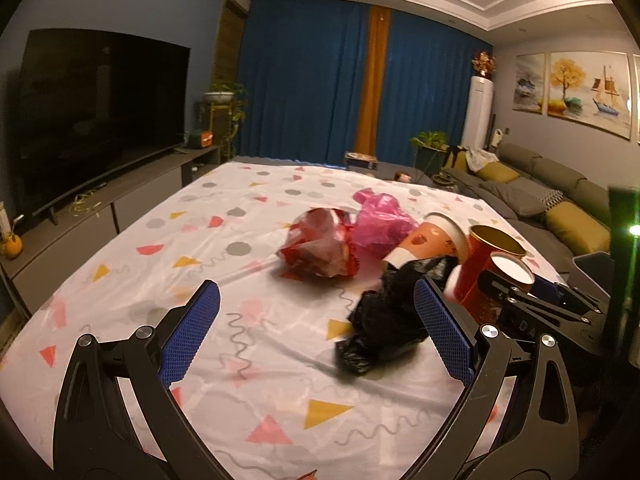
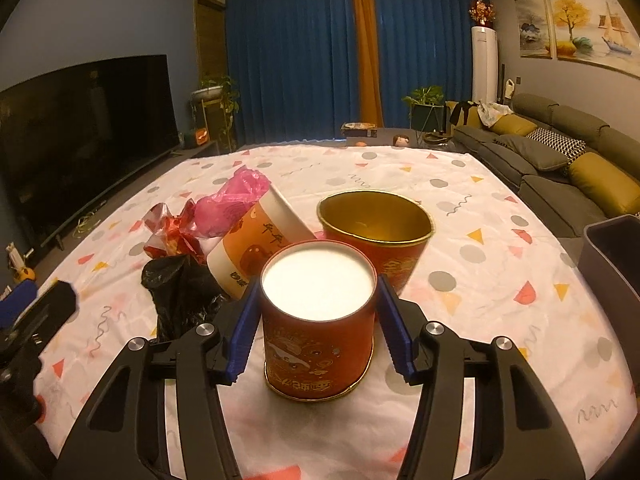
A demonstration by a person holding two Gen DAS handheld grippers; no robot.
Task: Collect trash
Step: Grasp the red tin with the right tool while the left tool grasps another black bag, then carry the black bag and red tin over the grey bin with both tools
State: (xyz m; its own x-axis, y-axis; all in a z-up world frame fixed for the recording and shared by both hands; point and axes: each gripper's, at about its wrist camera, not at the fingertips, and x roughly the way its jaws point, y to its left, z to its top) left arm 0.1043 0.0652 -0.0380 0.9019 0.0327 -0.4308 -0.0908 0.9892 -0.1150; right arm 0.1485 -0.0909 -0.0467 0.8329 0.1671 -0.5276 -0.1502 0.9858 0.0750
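Near the table's (image 2: 500,264) right front edge stands the red canister (image 2: 318,332), upright, between your right tongs (image 2: 318,326); the pads sit at its sides, seemingly touching. Squeeze evenly below the rim and lift straight, clear of the gold-lined tub (image 2: 376,236) just behind. Your left tongs (image 1: 316,332) gape wide, empty, with the black bag (image 1: 390,320) beside the right pad.
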